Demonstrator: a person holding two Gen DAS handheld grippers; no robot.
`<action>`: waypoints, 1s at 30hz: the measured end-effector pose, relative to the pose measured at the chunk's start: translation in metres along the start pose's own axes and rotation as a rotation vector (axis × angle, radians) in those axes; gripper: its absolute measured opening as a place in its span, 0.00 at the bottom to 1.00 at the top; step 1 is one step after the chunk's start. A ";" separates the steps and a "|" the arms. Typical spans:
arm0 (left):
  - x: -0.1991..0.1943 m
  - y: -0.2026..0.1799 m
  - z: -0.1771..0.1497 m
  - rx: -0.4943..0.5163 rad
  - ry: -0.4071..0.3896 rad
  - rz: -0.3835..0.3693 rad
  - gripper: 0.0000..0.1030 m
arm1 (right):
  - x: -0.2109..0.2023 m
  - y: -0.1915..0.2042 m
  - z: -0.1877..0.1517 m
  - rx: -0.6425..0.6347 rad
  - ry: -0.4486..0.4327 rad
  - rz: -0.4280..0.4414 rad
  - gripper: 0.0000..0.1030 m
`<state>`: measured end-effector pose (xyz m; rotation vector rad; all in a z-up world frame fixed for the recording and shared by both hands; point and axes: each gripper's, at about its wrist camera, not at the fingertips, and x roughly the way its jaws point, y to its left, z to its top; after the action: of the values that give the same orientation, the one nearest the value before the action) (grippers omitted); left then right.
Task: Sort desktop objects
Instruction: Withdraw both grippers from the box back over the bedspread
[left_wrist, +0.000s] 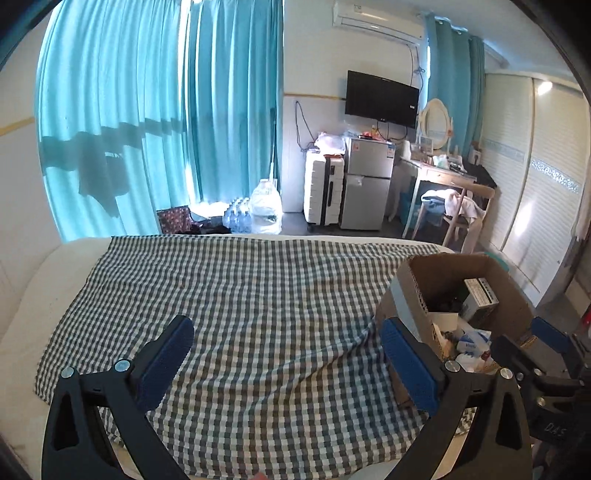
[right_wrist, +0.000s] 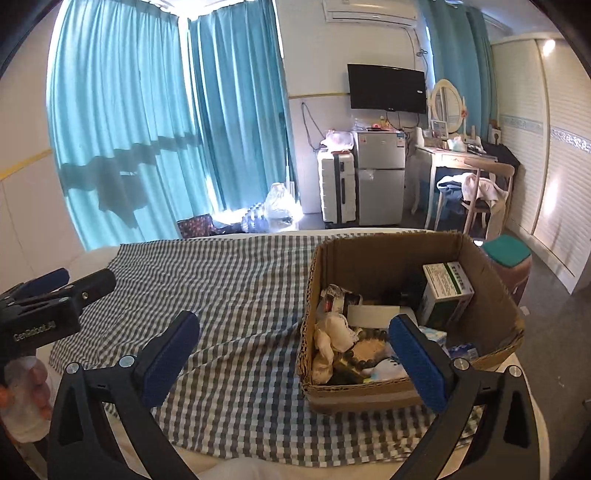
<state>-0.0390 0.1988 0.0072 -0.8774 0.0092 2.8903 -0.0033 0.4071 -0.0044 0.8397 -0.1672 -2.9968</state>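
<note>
A brown cardboard box stands on the right of a grey-and-white checked cloth. It holds several items: a green-and-white carton, a bead bracelet, a beige cloth pouch, tissue packs. The box also shows in the left wrist view. My left gripper is open and empty above the cloth, left of the box. My right gripper is open and empty, its right finger over the box's near edge. The right gripper shows at the left wrist view's right edge.
The cloth covers a white table. Beyond it are teal curtains, water bottles, a white suitcase, a small fridge, a desk with chair, a teal-topped stool.
</note>
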 end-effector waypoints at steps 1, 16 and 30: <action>0.002 0.001 -0.002 -0.003 -0.001 -0.003 1.00 | 0.005 -0.001 -0.003 0.009 0.000 -0.013 1.00; 0.036 0.001 -0.014 0.005 0.080 0.042 1.00 | 0.037 0.004 -0.006 0.038 0.039 -0.029 1.00; 0.033 0.010 -0.014 -0.005 0.110 -0.003 1.00 | 0.031 0.018 -0.009 0.005 0.029 -0.076 1.00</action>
<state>-0.0597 0.1924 -0.0229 -1.0358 0.0113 2.8368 -0.0247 0.3868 -0.0264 0.9104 -0.1451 -3.0538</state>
